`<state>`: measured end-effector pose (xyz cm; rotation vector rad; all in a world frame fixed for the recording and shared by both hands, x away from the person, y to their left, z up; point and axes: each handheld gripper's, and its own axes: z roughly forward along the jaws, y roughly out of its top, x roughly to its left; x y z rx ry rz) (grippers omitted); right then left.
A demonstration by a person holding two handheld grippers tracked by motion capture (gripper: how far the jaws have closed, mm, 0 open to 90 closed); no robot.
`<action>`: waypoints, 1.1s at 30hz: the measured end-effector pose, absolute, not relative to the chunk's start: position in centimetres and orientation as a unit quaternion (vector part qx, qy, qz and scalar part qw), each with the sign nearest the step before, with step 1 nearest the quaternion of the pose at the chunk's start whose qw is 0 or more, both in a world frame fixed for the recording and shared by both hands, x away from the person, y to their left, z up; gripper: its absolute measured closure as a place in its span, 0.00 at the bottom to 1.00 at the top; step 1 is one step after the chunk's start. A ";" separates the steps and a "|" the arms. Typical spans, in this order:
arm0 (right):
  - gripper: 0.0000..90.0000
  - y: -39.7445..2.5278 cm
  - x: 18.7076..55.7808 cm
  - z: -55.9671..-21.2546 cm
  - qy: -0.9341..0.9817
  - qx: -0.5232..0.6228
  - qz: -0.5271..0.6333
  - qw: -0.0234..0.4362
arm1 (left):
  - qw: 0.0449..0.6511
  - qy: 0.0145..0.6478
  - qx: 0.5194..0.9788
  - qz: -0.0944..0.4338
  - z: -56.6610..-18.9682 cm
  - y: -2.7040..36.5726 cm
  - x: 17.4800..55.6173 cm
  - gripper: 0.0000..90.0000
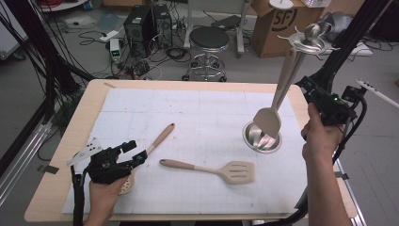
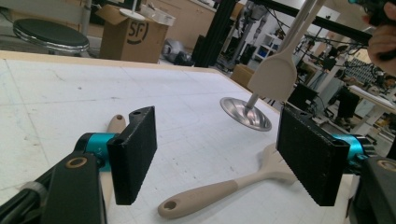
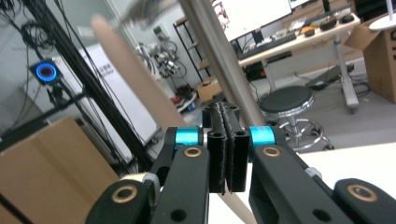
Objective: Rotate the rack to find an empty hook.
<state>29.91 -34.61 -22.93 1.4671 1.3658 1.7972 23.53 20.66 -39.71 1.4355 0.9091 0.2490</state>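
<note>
Hovering low at the table's near left corner, the left gripper (image 1: 134, 151) has its jaws spread wide with nothing between them, poised over the slotted spoon (image 1: 149, 151) with the slotted turner (image 1: 216, 170) lying just beside it on the white mat (image 1: 197, 113). Over on the right, the right gripper (image 3: 227, 140) looks clamped tight, though I cannot tell on what, near the pale spatula (image 1: 276, 101) hanging on the metal stand (image 1: 261, 137), blade just above its round base.

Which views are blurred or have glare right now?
High view: sharp, glare on the steel stand base. Left gripper view: the near tool slightly soft, table evenly lit. Right gripper view: the beige handle and steel pole close to the lens are blurred, and bright windows wash out the top.
</note>
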 end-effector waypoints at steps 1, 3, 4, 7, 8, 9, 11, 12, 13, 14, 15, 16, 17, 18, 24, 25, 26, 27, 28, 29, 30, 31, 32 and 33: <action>1.00 -34.7 29.9 -22.6 0.490 0.529 0.655 0.224 | 0.653 0.400 0.634 0.109 -39.8 20.6 23.6 0.33; 1.00 -35.0 30.1 -21.9 0.482 0.526 0.661 0.231 | 0.651 0.400 0.636 0.107 -39.9 20.5 23.6 0.33; 1.00 -35.1 30.1 -21.5 0.479 0.526 0.663 0.233 | 0.651 0.401 0.637 0.105 -39.9 20.5 23.6 0.33; 1.00 -35.4 30.1 -20.5 0.474 0.522 0.668 0.238 | 0.649 0.402 0.637 0.107 -40.0 20.5 23.7 0.33; 1.00 -35.5 30.1 -20.2 0.474 0.520 0.669 0.241 | 0.650 0.401 0.637 0.107 -40.0 20.6 23.8 0.33; 1.00 -35.5 30.1 -19.8 0.473 0.519 0.670 0.241 | 0.650 0.402 0.636 0.107 -40.0 20.6 23.8 0.33; 1.00 -35.6 29.9 -19.3 0.472 0.514 0.672 0.247 | 0.650 0.403 0.635 0.106 -40.0 20.5 23.8 0.33; 1.00 -35.6 29.8 -19.1 0.472 0.512 0.674 0.247 | 0.650 0.404 0.635 0.105 -40.0 20.5 23.7 0.33; 1.00 -35.6 29.8 -18.9 0.471 0.510 0.674 0.250 | 0.650 0.403 0.636 0.105 -40.0 20.5 23.7 0.33; 1.00 -35.6 29.8 -18.8 0.472 0.510 0.675 0.251 | 0.651 0.403 0.635 0.105 -40.0 20.5 23.7 0.33; 1.00 -35.6 29.7 -18.7 0.472 0.509 0.675 0.250 | 0.651 0.402 0.635 0.104 -40.0 20.5 23.7 0.33; 1.00 -35.6 29.7 -18.7 0.474 0.507 0.675 0.250 | 0.651 0.402 0.636 0.105 -40.0 20.5 23.7 0.33; 1.00 -35.5 29.6 -18.6 0.474 0.505 0.676 0.250 | 0.650 0.402 0.636 0.104 -40.0 20.5 23.7 0.33; 1.00 -35.5 29.6 -18.6 0.475 0.502 0.678 0.251 | 0.650 0.402 0.636 0.104 -40.0 20.5 23.8 0.33; 1.00 -34.8 29.1 -18.4 0.482 0.494 0.676 0.259 | 0.649 0.405 0.636 0.101 -40.1 20.4 23.9 0.32; 1.00 -34.6 29.1 -18.4 0.483 0.492 0.677 0.259 | 0.649 0.406 0.636 0.102 -40.1 20.4 23.9 0.32; 1.00 -34.5 29.0 -18.4 0.485 0.489 0.677 0.260 | 0.649 0.406 0.636 0.102 -40.1 20.4 23.9 0.32; 1.00 -34.3 28.9 -18.4 0.484 0.488 0.678 0.259 | 0.649 0.406 0.636 0.102 -40.1 20.4 23.9 0.32; 1.00 -34.2 28.8 -18.4 0.484 0.486 0.680 0.259 | 0.650 0.406 0.635 0.101 -40.1 20.5 23.9 0.32; 1.00 -34.1 28.8 -18.4 0.484 0.485 0.681 0.259 | 0.649 0.406 0.635 0.101 -40.1 20.5 23.9 0.32; 1.00 -33.9 28.7 -18.4 0.485 0.483 0.682 0.258 | 0.649 0.408 0.635 0.100 -40.1 20.5 23.9 0.32; 1.00 -33.7 28.7 -18.4 0.487 0.482 0.681 0.258 | 0.648 0.408 0.635 0.099 -40.1 20.5 23.9 0.32; 1.00 -33.5 28.7 -18.4 0.489 0.481 0.680 0.259 | 0.649 0.409 0.634 0.099 -40.1 20.5 23.9 0.32; 1.00 -33.2 28.8 -18.4 0.491 0.480 0.680 0.259 | 0.649 0.409 0.634 0.099 -40.1 20.5 23.9 0.32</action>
